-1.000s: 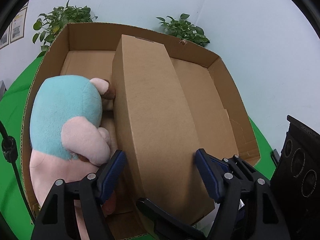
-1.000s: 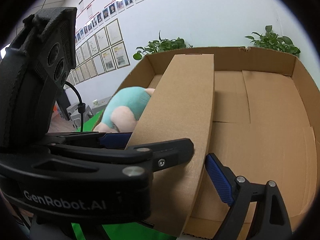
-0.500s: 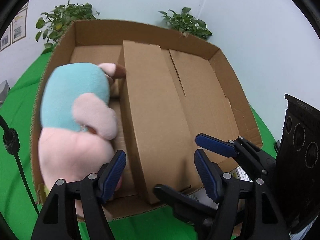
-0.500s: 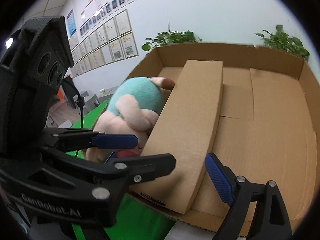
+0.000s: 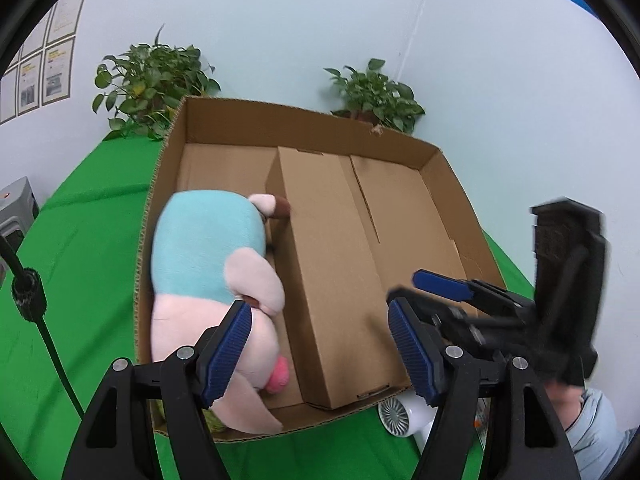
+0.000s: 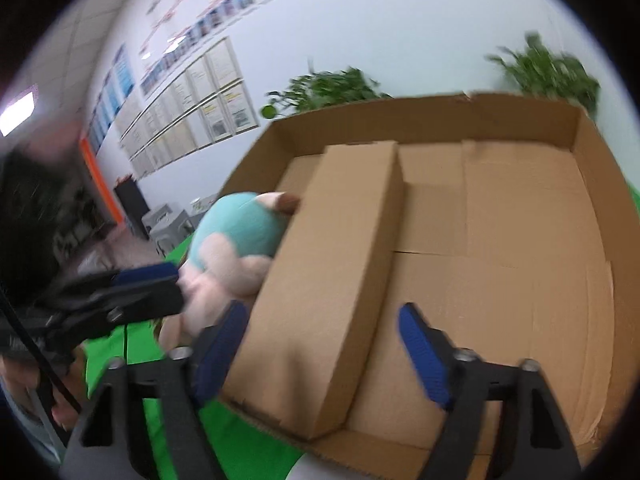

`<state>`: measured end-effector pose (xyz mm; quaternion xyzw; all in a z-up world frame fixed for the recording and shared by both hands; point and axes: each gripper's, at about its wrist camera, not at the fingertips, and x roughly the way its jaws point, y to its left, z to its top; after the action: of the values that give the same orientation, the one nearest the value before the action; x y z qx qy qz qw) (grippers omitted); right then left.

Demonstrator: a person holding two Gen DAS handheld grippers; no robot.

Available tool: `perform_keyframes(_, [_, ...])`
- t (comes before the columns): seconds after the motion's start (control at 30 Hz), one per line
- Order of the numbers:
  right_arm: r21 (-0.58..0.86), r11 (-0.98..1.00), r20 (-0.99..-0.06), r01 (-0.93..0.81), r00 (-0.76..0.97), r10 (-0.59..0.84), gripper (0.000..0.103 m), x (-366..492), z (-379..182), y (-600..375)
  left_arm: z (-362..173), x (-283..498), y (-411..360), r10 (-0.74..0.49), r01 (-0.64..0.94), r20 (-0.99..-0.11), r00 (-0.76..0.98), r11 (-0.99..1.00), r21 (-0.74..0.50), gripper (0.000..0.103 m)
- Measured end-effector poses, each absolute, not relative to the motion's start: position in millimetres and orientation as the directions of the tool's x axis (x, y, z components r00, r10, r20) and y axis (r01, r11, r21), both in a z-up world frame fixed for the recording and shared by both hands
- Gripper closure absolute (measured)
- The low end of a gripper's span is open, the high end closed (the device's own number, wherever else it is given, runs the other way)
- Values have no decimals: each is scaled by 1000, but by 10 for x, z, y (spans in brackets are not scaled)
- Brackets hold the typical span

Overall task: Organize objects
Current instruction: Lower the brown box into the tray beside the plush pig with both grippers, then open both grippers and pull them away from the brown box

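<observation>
Nearest us, our left gripper (image 5: pixel 320 350) stands apart with nothing between its blue pads, hanging above the near end of the long closed carton (image 5: pixel 332 276). Our right gripper (image 6: pixel 322 350) has just been closing, yet its jaws are still parted and grip nothing; they too frame the carton's near end from above without touching it. No writing on the grippers can be read; the right wrist view is blurred.

Just below the left gripper, a white fan-like gadget (image 5: pixel 404 416) lies on the green table (image 5: pixel 80 280), partly tucked under the near rim of the big open cardboard box (image 5: pixel 304 114).

Inside that box, the plush toy (image 5: pixel 212 284), teal and pink, fills the left strip against the left wall, its head overhanging the near rim. The long carton lies beside it, touching it, running from near wall almost to far wall. To the carton's right the box floor is bare cardboard, wide enough for more things.

Beyond the box stand two potted plants (image 5: pixel 152 80) against the wall, and framed sheets (image 6: pixel 216 108) hang farther left, their print too small to read.
</observation>
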<state>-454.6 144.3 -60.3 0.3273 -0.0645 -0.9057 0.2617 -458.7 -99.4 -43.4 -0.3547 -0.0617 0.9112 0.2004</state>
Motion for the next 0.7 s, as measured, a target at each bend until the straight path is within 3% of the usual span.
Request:
perform_keyframes(0.13, [353, -852, -608, 387, -597, -523, 45, -4843, -703, 1407, -414, -4527, -1046, 393, -313, -621, -678, -919, -240, 34])
perform_keyframes(0.2, [380, -847, -633, 373, -562, -532, 62, -4955, -790, 1367, -412, -4494, -1068, 394, -315, -617, -681, -919, -238, 34])
perform_keyframes(0.57, [359, -829, -625, 429, -549, -555, 64, -4904, -822, 1150, -412, -4404, -1104, 372, -310, -609, -701, -927, -210, 34])
perform_keyframes(0.7, [308, -846, -626, 435, -577, -525, 60, -4825, -780, 1106, -382, -4310, -1050, 327, -289, -600, -730, -943, -162, 33])
